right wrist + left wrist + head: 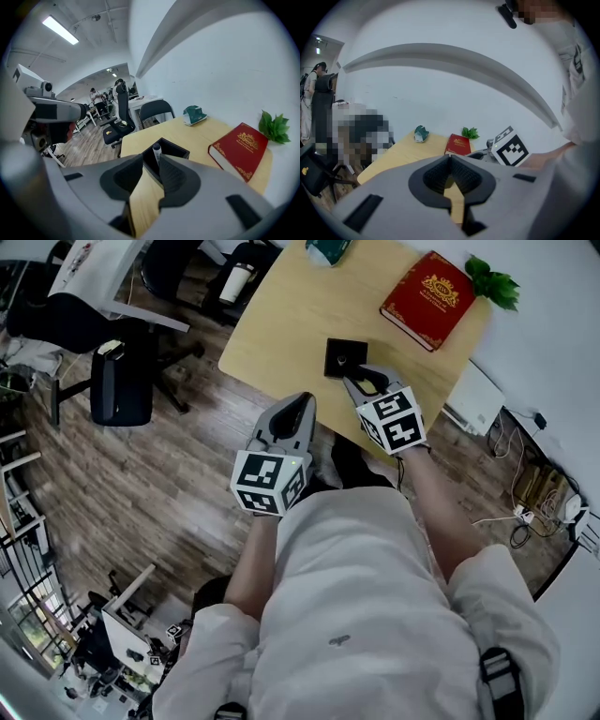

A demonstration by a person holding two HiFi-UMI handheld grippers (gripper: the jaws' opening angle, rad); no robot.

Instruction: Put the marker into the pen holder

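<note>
Light wooden table [281,324] stood against a white wall, and beside it was a dark plank floor [141,484] with a black office chair [122,381]. On the table I saw a square black pen holder [330,357], and the marker with a dark body and pale tip [157,151] was standing upright inside it. The right gripper [359,381] was just beside the near side of the holder. In the right gripper view its jaws were a little apart, with nothing between them (the marker showed only through the gap, further away, inside the holder). The left gripper [300,404] hung near the table's near edge, apart from the holder; in the left gripper view its jaw tips met and held nothing. Further back lay a red hardcover book with gold print [433,298]. A small green leafy sprig [493,281] was at its far corner, and a teal folded object [328,249] lay at the far edge.
</note>
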